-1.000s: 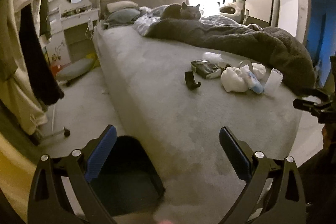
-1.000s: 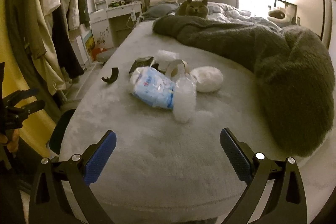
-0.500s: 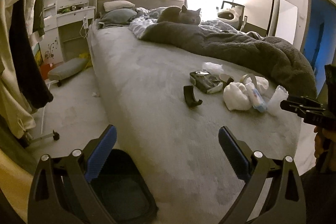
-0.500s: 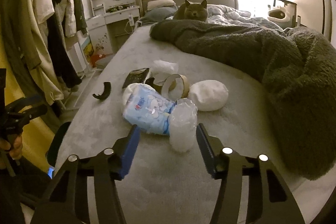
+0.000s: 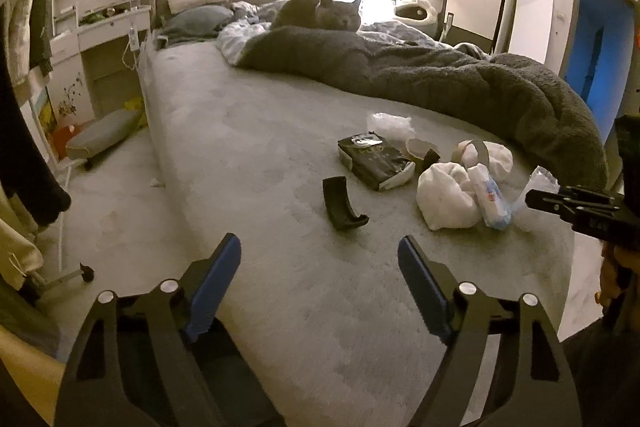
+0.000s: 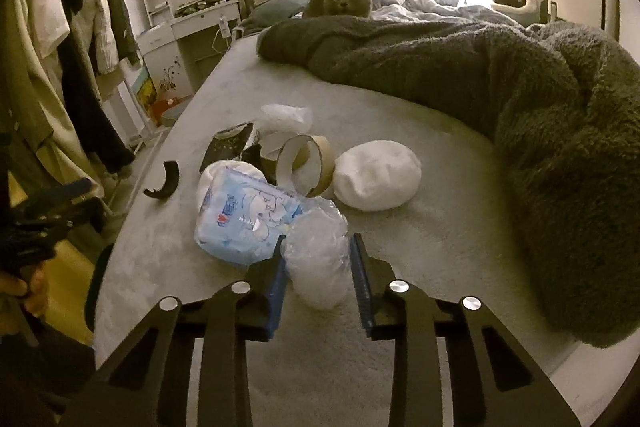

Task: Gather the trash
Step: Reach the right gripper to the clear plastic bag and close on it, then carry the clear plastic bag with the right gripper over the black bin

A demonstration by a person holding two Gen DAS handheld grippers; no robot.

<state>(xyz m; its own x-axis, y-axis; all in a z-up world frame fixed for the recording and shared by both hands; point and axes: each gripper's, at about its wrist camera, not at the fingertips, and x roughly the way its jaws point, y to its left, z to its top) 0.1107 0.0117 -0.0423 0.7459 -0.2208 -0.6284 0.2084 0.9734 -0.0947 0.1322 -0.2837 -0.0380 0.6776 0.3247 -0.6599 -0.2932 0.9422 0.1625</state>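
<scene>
Trash lies on the grey bed [image 5: 248,163]. My right gripper [image 6: 318,259] has its fingers closed against both sides of a crumpled clear plastic bottle [image 6: 320,259], which rests on the bed. Beside it lie a blue wipes pack [image 6: 244,219], a cardboard tape ring [image 6: 308,163], white wads [image 6: 376,179], a black packet [image 5: 374,161] and a curved black piece [image 5: 340,203]. My left gripper [image 5: 320,267] is open and empty above the bed's near corner, short of the black piece. The right gripper [image 5: 576,207] also shows at the right edge of the left wrist view.
A grey cat [image 6: 340,1] sits on a dark fluffy blanket [image 6: 520,99] at the back and right. A dark bin [image 6: 96,287] stands on the floor at the bed's left corner. Clothes [image 6: 72,39] hang at left. A dressing table [image 5: 108,43] stands by the headboard.
My right gripper has moved forward to the bottle and closed from wide open onto it. My left gripper has risen and moved over the bed, narrowing somewhat; the bin has dropped out of its view.
</scene>
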